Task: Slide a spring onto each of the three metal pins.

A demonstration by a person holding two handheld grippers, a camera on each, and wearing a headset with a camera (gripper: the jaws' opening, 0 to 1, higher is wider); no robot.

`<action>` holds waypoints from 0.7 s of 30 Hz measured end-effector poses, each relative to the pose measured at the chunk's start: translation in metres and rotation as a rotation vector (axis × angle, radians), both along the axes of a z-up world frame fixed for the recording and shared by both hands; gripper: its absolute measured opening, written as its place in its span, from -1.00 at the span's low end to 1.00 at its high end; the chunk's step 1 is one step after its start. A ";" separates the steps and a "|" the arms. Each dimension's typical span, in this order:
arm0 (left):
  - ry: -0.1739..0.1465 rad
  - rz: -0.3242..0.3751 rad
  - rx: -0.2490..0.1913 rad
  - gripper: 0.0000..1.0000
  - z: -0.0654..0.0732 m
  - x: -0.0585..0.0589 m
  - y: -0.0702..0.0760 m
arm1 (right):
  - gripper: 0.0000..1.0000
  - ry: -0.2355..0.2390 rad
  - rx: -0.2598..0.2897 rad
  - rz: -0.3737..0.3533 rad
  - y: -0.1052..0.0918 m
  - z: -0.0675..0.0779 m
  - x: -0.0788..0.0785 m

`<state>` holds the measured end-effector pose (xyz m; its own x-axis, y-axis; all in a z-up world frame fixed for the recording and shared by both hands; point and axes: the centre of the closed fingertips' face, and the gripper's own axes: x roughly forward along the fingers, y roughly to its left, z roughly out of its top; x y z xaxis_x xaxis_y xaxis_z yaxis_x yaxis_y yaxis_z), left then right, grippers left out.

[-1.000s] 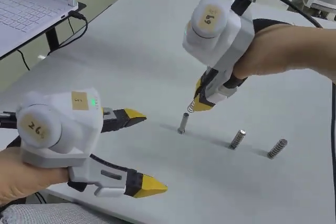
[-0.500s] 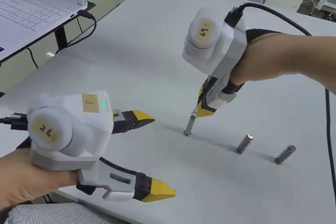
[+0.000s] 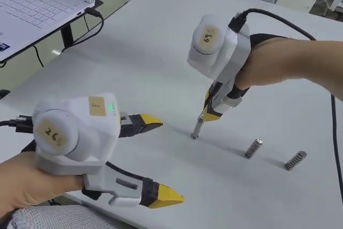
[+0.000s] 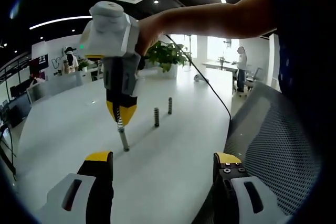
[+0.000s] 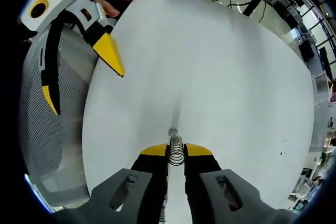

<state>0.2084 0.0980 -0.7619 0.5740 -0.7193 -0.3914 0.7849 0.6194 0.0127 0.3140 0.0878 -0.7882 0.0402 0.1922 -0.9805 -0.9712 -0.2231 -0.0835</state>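
Over the pin (image 3: 197,130), my right claw (image 5: 177,150) pinches a spring (image 5: 176,158) at its top. My left claw (image 3: 163,160) gapes wide, empty.

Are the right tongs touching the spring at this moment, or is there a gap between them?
Touching. The right gripper view shows it: the right tongs are shut on the spring, both yellow tips pressed against its coils with no gap on either side.
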 end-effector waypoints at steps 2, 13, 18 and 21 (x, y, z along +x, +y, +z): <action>0.001 0.001 -0.002 0.47 0.000 0.000 0.000 | -0.83 0.004 -0.004 0.000 0.000 -0.002 -0.001; 0.005 0.002 -0.002 0.46 -0.001 0.000 0.000 | -0.83 0.005 -0.052 0.022 0.002 -0.021 0.000; 0.006 0.005 -0.003 0.45 0.000 0.000 0.000 | -0.83 0.011 -0.076 0.027 0.003 -0.031 -0.002; 0.005 0.007 -0.004 0.45 0.000 0.001 0.000 | -0.83 0.016 -0.087 0.031 0.001 -0.035 -0.006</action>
